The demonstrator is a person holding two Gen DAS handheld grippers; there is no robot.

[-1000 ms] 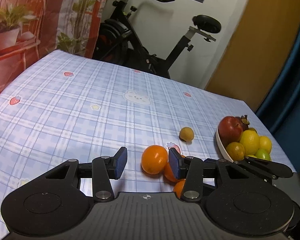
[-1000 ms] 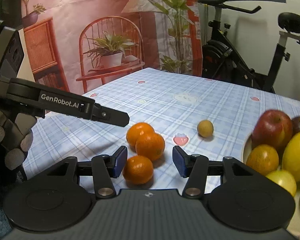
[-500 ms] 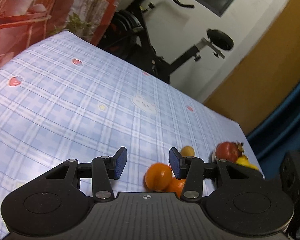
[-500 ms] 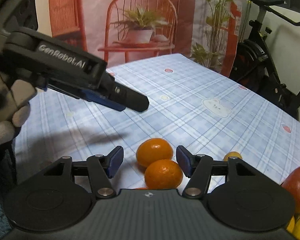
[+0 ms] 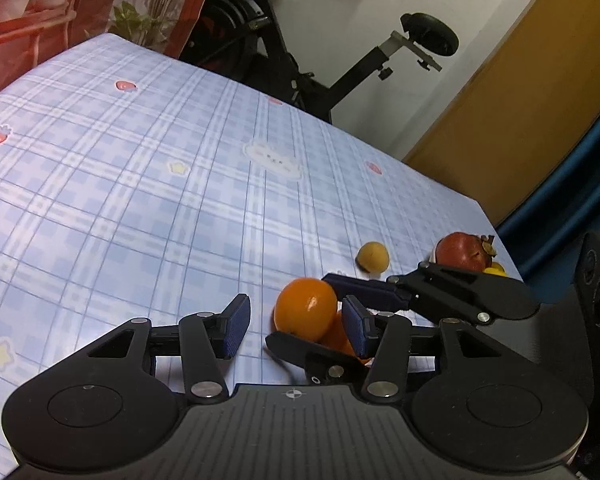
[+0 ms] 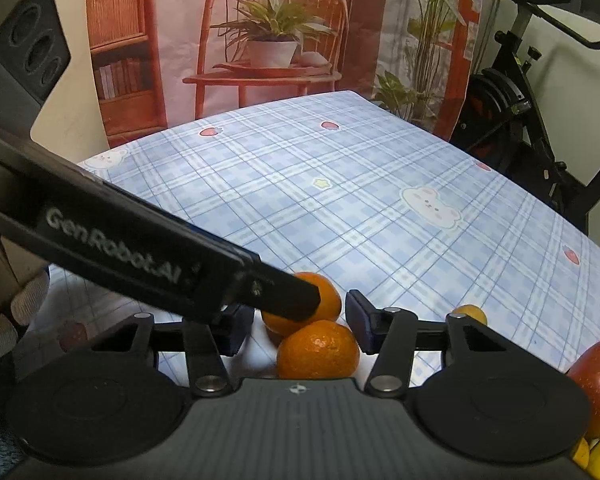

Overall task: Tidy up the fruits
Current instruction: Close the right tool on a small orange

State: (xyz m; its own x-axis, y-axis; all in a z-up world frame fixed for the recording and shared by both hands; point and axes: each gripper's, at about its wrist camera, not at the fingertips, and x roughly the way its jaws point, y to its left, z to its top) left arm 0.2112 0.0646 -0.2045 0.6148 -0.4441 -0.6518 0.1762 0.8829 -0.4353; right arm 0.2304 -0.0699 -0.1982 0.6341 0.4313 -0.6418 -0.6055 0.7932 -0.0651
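Swung in across the right gripper (image 6: 298,326), left gripper (image 5: 296,324) jaws widening beside a mandarin (image 5: 306,314); right jaws narrowing around another mandarin (image 6: 318,354) (neither gripped) on the checked bench (image 5: 140,200).

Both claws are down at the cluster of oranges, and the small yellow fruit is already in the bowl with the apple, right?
Not quite. The small yellow fruit lies loose on the tablecloth, apart from the apple, as the left wrist view shows. Both claws are at the oranges.
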